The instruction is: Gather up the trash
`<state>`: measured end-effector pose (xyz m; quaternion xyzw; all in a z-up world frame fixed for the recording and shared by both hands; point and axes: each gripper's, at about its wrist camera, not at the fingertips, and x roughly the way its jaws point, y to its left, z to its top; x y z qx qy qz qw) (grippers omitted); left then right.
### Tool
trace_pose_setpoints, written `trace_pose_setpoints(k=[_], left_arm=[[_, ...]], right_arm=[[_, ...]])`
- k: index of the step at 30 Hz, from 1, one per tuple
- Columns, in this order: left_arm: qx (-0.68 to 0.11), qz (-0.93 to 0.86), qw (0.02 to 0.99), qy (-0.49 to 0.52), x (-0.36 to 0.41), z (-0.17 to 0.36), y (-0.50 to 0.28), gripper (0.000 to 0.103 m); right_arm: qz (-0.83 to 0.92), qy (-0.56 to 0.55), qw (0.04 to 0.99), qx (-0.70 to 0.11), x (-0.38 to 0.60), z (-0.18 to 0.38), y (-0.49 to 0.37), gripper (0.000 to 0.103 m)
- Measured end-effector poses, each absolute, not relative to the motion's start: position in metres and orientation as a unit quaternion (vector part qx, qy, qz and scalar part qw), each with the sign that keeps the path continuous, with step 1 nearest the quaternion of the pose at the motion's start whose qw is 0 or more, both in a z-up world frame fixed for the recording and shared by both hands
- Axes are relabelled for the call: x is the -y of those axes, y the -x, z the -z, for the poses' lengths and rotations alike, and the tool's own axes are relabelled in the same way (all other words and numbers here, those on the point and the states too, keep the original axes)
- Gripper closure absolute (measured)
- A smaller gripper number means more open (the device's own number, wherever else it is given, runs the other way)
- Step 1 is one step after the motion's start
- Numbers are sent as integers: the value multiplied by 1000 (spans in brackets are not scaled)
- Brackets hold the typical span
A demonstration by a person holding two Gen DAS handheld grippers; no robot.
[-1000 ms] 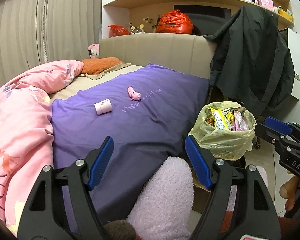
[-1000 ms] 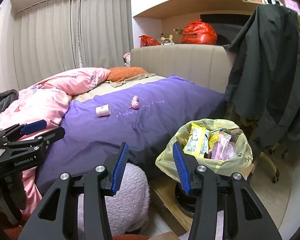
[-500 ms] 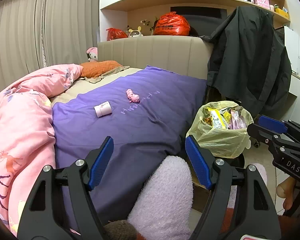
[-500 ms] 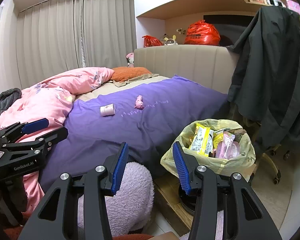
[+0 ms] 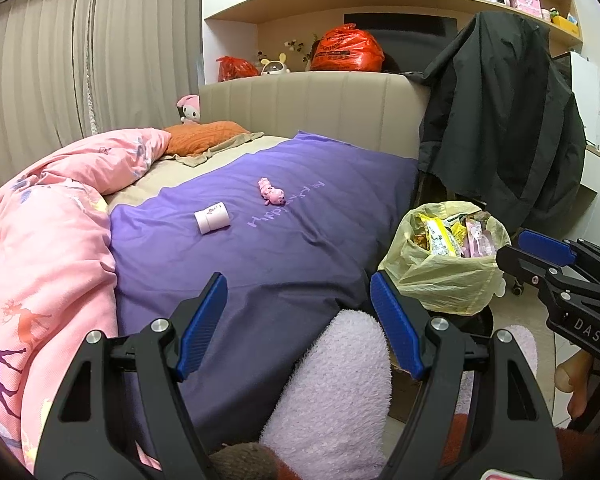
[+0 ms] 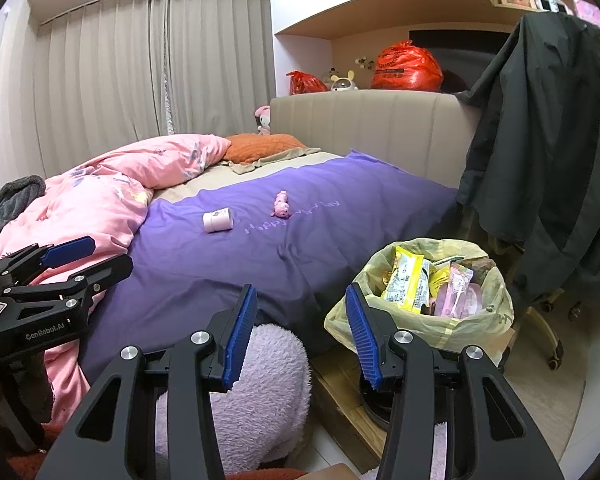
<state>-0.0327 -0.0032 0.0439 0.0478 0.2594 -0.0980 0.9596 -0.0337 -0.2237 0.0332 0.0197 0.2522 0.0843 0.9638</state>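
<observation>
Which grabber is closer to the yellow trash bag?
Right. The right gripper hovers just beside the yellow trash bag. The left gripper is farther away, over the pink blanket.

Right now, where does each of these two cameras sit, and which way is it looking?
Left wrist view: rides the left gripper, facing the purple blanket; its blue fingers show, and the right gripper at the right edge.
Right wrist view: rides the right gripper, facing the trash bag; the left gripper shows at left.
Both see the pink bottle and pink toy.

Curtained bedroom [image 6: 140, 64], padded headboard [image 5: 308, 108]
</observation>
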Motion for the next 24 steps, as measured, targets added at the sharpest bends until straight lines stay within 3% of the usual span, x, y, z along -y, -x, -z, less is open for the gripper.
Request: trace_pose_setpoints(k=[24], left_arm=[[-252, 103, 961, -52, 2, -48, 36, 32]], right_arm=[[-81, -21, 964, -251, 225, -36, 34, 59]])
